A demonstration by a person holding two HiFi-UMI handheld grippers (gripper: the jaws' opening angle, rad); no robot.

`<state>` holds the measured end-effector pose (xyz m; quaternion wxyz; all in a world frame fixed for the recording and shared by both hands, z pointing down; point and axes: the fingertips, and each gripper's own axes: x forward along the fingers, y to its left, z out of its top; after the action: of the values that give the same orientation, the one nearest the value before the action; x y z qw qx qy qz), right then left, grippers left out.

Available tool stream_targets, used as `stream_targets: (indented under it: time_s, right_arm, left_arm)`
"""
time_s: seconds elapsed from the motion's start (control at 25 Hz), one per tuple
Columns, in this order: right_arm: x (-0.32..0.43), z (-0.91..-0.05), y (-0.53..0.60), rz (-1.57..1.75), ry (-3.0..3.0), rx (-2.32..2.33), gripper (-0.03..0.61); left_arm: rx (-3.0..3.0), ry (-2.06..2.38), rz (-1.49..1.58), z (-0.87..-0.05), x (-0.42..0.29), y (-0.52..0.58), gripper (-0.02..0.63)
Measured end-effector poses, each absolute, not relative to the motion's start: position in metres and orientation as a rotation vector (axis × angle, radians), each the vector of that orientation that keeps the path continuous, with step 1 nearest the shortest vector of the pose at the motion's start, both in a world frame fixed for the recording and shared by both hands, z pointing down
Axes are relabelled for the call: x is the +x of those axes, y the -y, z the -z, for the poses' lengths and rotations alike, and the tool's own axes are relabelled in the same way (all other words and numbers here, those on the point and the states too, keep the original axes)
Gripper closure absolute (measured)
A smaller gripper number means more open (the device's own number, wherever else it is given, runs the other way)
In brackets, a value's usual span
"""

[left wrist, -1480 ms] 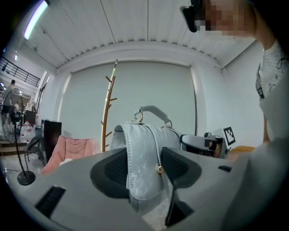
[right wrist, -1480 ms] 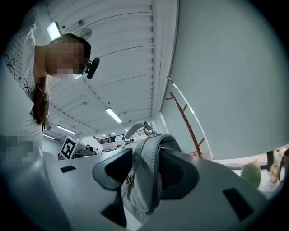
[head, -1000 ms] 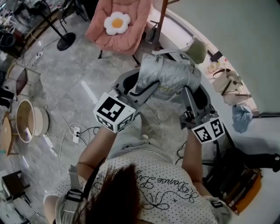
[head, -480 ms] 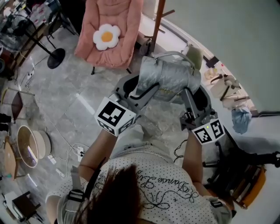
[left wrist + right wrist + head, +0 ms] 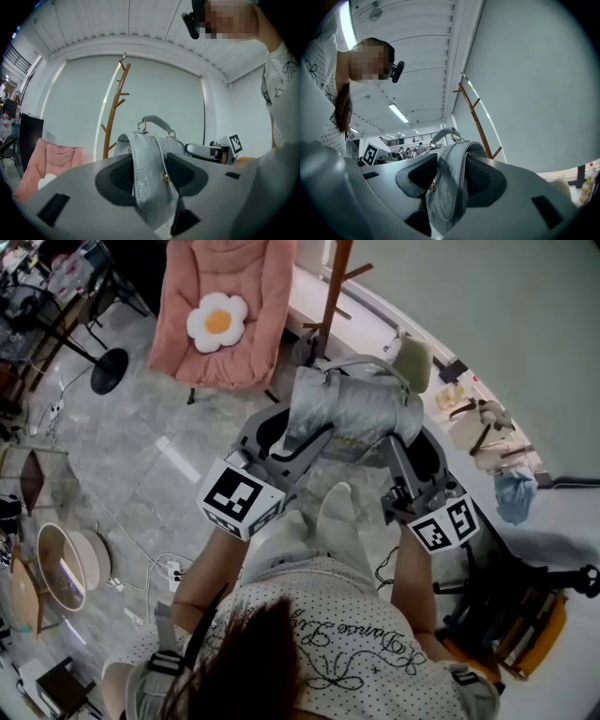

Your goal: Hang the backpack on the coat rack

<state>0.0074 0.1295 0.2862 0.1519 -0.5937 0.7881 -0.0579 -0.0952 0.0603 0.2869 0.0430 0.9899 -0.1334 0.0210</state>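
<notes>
I stand in what looks like a living-room corner staged inside a large hall, more recording studio than home. A pink lounge chair (image 5: 248, 296) with a flower-shaped cushion (image 5: 217, 322) and a wooden coat rack (image 5: 335, 282) sit before a plain pale wall (image 5: 487, 315) on a glossy grey stone-patterned floor (image 5: 141, 456). Around that homely set, a power strip (image 5: 173, 570) lies out on the floor, a black stand on a round base (image 5: 110, 382) rises beside the chair, and a round tub (image 5: 61, 563) sits off to one side. A high ribbed ceiling (image 5: 417, 56) carries strip lights (image 5: 398, 113), and people (image 5: 402, 151) stand below a railed gallery (image 5: 405, 138) far behind.
</notes>
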Motion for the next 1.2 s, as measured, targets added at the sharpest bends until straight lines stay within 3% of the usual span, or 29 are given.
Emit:
stream_targets:
  time_s: [0.8,1.2]
  right_arm:
    - [0.127,-0.287,-0.01,0.207,-2.52,-1.32,0.388]
    - [0.153,-0.318,0.017,0.327,-2.563,-1.306,0.387]
  left_arm:
    - [2.902,0.885,-0.105,-0.291,0.009,0.02,0.414]
    - [2.834,0.878,-0.201,-0.322,0.034,0.044,0.414]
